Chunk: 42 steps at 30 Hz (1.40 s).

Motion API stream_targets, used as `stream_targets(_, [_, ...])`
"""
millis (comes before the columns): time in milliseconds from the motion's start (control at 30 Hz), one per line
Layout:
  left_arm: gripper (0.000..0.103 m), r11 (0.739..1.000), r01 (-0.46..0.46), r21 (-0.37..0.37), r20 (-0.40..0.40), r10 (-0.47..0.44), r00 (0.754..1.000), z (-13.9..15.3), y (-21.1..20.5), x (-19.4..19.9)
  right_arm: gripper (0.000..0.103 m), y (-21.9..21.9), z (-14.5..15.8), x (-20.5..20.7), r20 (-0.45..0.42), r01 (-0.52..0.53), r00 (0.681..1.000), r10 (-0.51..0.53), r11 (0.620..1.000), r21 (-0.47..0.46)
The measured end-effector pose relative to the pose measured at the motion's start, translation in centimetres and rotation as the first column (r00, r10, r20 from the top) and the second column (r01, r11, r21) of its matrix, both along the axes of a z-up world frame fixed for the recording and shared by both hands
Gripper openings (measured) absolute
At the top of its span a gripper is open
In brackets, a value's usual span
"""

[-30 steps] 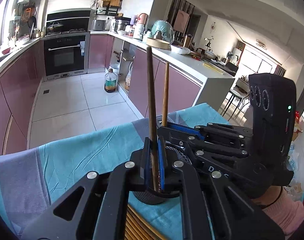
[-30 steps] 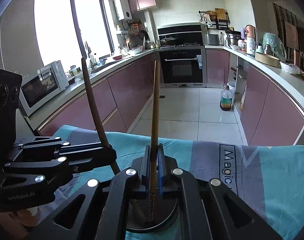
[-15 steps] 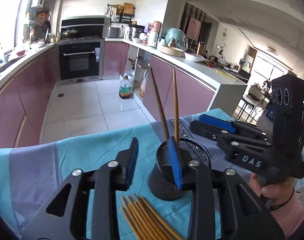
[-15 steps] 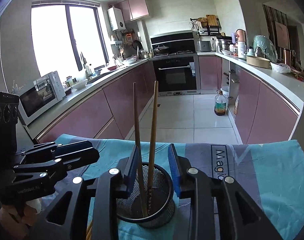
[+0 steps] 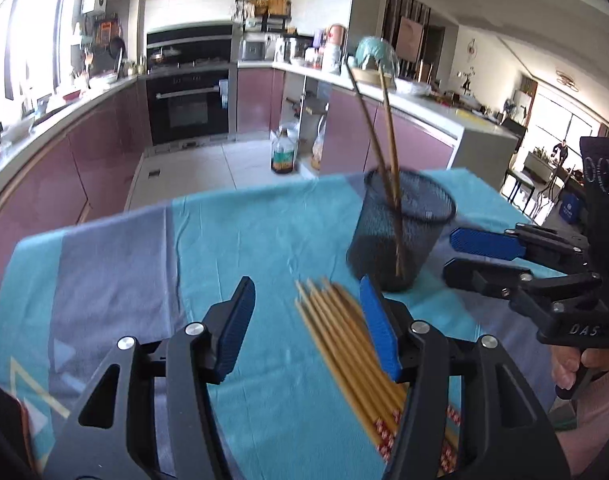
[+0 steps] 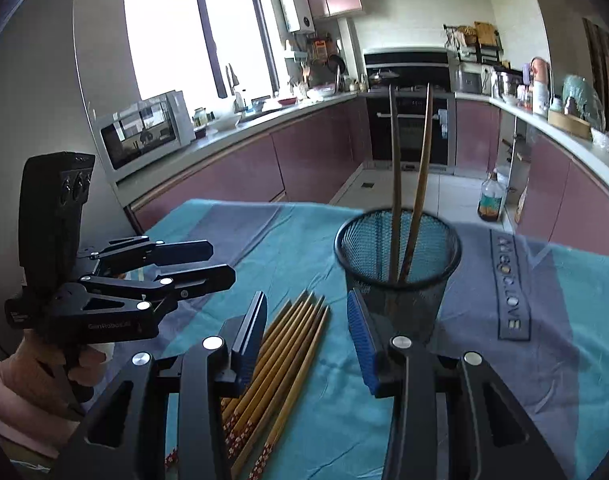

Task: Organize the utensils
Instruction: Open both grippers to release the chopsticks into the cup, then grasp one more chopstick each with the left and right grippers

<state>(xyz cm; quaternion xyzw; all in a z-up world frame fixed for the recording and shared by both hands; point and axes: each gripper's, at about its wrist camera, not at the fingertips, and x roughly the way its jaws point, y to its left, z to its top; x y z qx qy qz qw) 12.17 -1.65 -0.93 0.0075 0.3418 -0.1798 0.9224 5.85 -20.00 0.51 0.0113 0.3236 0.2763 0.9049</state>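
Chopsticks [image 6: 288, 364] are the utensils here, and most of them lie in a loose bundle on the tablecloth [image 5: 240, 240], a turquoise sheet with grey-purple bands that fills the lower half of both views. It carries pale lettering [image 6: 513, 280] at the right of the right wrist view.

Behind the cloth the kitchen fills the upper half: mauve cabinets [image 6: 232, 176] under a pale counter, a black oven [image 5: 189, 106] at upper centre-left of the left wrist view, a white microwave [image 6: 144, 130] at left of the right wrist view, and a brown bottle [image 5: 282, 151] on the floor tiles.

The left gripper [image 5: 310, 326] spreads across the bottom of its own view, its blue-padded jaws opening, with the tips of the bundle lying below the gap and nothing pinched. The right gripper [image 6: 306, 338] sits likewise at the bottom of its own view, jaws opening over the bundle, gripping nothing. Each gripper also shows side-on at the other view's edge, with a hand [image 6: 68, 364] in a pink sleeve on its handle.

A black mesh cup [image 6: 398, 276] stands upright on the cloth, just right of centre, beside the bundle's far end. Two chopsticks [image 6: 410, 184] stand in it, leaning apart and rising well above its rim.
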Motion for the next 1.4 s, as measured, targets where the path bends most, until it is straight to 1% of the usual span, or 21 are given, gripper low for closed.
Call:
stream_targets(33, [0.054,1.000,-0.004,0.004,-0.018,0.004,1.000,-0.7,0.2,-0.2,0.039,0.2,-1.0,0.3,-0.037,0.000,0.999,0.000,1.000,0.000])
stream_targets(133, [0.054,1.000,-0.003,0.008,-0.065,0.003,0.998,-2.7,0.4,-0.8,0.039,0.4,-3.2,0.7,-0.106,0.011,0.994,-0.012,1.000,-0.011])
stream_targets(233, [0.054,1.000,0.002,0.028,-0.103,0.001,0.995,-4.3,0.3,-1.3,0.039,0.9,-4.3,0.6,-0.132,0.023,0.991,-0.029,0.999,-0.045])
stream_targets(333, [0.054,0.999,0.015,0.031,-0.139,-0.011,0.990,-5.8,-0.2,-1.8,0.039,1.4,-5.0,0.4,-0.158,0.021,0.987,-0.030,0.998,-0.062])
stream_targets(500, [0.054,0.999,0.024,0.043,-0.163,-0.017,0.986,-6.4,-0.9,-2.0,0.039,1.6,-5.8,0.0,-0.171,0.017,0.985,-0.031,0.997,-0.082])
stream_targets(700, [0.054,0.998,0.028,0.056,-0.184,-0.017,0.983,-6.8,-1.4,-2.1,0.037,2.1,-6.1,-0.2,-0.161,0.019,0.986,-0.036,0.994,-0.105])
stream_targets(733, [0.054,0.998,0.027,0.059,-0.185,-0.016,0.983,-6.6,-1.6,-1.9,0.035,2.2,-6.1,-0.2,-0.163,0.017,0.986,-0.035,0.994,-0.110])
stream_targets(1067, [0.053,0.996,0.025,0.088,-0.182,-0.009,0.983,-6.7,-2.0,-2.0,0.028,2.7,-6.5,0.0,-0.178,0.026,0.983,-0.053,0.988,-0.151])
stream_targets(1200, [0.053,0.994,0.026,0.106,-0.177,-0.007,0.984,-6.8,-2.1,-2.0,0.026,2.8,-6.6,0.0,-0.175,0.025,0.983,-0.055,0.985,-0.171])
stream_targets(1300, [0.051,0.993,0.029,0.115,-0.178,-0.008,0.984,-6.9,-2.2,-2.1,0.022,2.8,-6.7,0.0,-0.173,0.029,0.983,-0.061,0.983,-0.181])
stream_targets(1400, [0.046,0.990,0.030,0.139,-0.176,-0.005,0.984,-7.1,-2.3,-2.1,0.019,2.7,-6.7,0.1,-0.176,0.033,0.982,-0.065,0.983,-0.182])
